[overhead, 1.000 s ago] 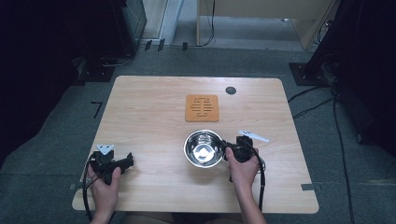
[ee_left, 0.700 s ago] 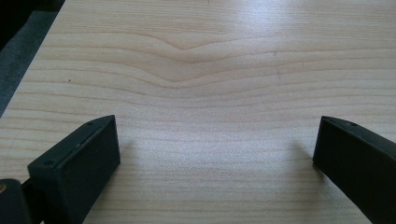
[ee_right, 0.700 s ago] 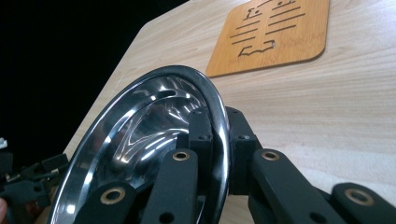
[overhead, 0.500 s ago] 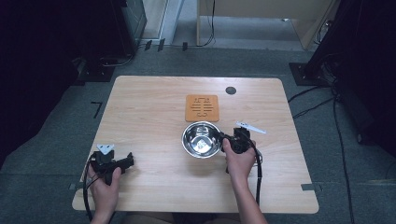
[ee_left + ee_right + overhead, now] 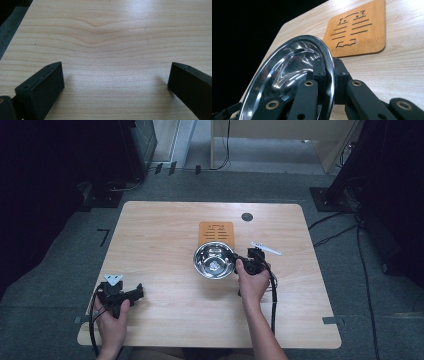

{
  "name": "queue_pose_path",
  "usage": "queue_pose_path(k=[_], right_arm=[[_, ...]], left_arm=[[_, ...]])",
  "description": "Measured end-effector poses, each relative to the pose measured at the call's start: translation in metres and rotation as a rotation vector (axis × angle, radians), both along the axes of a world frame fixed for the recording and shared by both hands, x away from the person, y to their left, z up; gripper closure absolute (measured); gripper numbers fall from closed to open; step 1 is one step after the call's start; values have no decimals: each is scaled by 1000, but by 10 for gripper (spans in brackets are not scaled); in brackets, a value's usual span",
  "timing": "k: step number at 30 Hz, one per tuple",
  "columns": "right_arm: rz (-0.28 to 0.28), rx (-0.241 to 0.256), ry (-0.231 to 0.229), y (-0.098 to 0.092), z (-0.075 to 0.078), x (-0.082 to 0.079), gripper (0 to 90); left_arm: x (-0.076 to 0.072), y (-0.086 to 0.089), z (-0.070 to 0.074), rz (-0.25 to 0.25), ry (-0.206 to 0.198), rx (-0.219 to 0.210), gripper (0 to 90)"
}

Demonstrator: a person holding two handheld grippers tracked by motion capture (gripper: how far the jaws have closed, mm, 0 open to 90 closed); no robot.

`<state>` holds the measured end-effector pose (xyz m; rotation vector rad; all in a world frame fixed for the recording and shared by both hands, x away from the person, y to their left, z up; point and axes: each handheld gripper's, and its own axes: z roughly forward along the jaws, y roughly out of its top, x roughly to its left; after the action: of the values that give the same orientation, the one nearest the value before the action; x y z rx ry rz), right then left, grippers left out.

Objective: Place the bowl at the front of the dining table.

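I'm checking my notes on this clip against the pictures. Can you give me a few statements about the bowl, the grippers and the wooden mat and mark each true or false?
1. The right gripper is clamped on the rim of the steel bowl. True.
2. The left gripper holds a spoon. False: its jaws stand open over bare table.
3. The wooden mat lies beyond the bowl from the person. True.
4. The bowl is full of fruit. False: its inside looks empty.
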<state>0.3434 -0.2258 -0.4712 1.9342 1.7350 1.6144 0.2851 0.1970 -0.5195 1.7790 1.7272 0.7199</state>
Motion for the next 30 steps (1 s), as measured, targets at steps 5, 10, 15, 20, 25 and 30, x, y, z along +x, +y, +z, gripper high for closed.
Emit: queue_pose_path(k=[5, 10, 15, 20, 25, 30], right_arm=[[-21, 1, 13, -1, -3, 9, 845], [-52, 4, 16, -1, -3, 19, 845], [-78, 0, 20, -2, -2, 27, 845], [-104, -7, 33, -2, -4, 38, 845], [-104, -22, 33, -1, -6, 45, 845], [-151, -21, 44, -3, -10, 53, 845]], left_arm=[[0, 0, 0, -1, 0, 0, 3], [1, -1, 0, -2, 0, -2, 3], [1, -2, 0, -4, 0, -3, 3], [1, -2, 0, -4, 0, -2, 3], [1, -2, 0, -4, 0, -3, 3], [1, -2, 0, -4, -1, -3, 3]])
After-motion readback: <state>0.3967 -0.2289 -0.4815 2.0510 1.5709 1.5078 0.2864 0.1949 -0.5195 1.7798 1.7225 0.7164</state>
